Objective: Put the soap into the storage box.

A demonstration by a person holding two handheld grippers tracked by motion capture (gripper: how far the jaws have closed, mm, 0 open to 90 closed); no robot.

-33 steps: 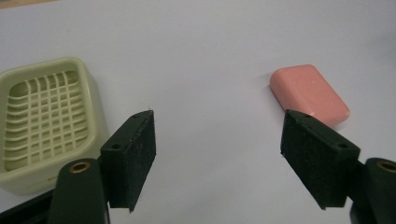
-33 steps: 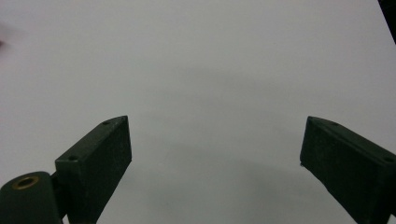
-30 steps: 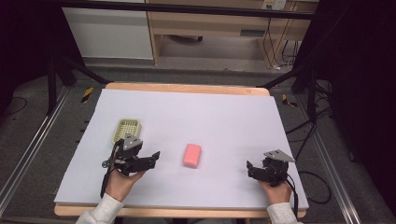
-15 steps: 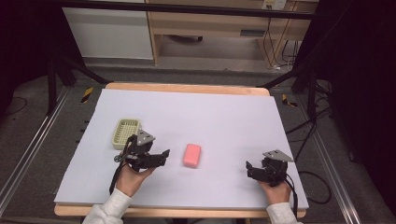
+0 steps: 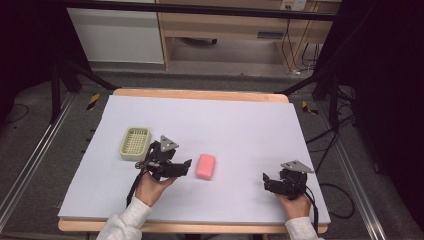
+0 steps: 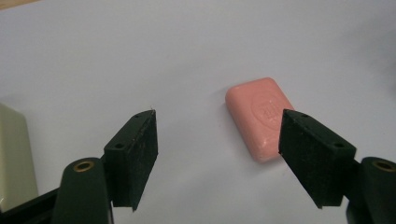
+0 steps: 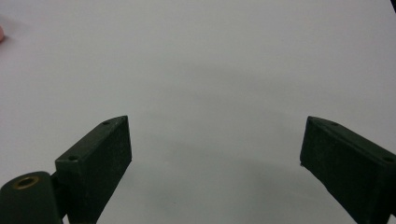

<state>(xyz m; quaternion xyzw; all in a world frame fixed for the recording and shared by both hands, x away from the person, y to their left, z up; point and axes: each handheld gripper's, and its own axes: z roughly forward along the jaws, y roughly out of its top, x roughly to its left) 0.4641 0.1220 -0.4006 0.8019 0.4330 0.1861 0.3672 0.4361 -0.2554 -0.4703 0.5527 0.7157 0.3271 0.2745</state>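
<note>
— Soap point(image 5: 206, 166), pink, a bar lying flat near the middle of the white tabletop point(image 5: 240, 125). Where are the tools?
— Left tool point(image 5: 186, 166) sits just left of it, jaws spread, nothing between them; a cream slotted dish point(image 5: 135, 142) lies behind.
— And the right tool point(image 5: 268, 180)?
— Well apart at the right, jaws also spread over bare tabletop.

A white sheet covers the counter point(image 5: 240, 120), whose wooden edge shows along the far side. Beyond it stand a white cabinet point(image 5: 116, 35) and a wooden shelf unit point(image 5: 225, 30) with cables point(image 5: 290, 45) hanging at its right. Grey floor point(image 5: 30, 130) and metal rails point(image 5: 27, 165) flank the counter
</note>
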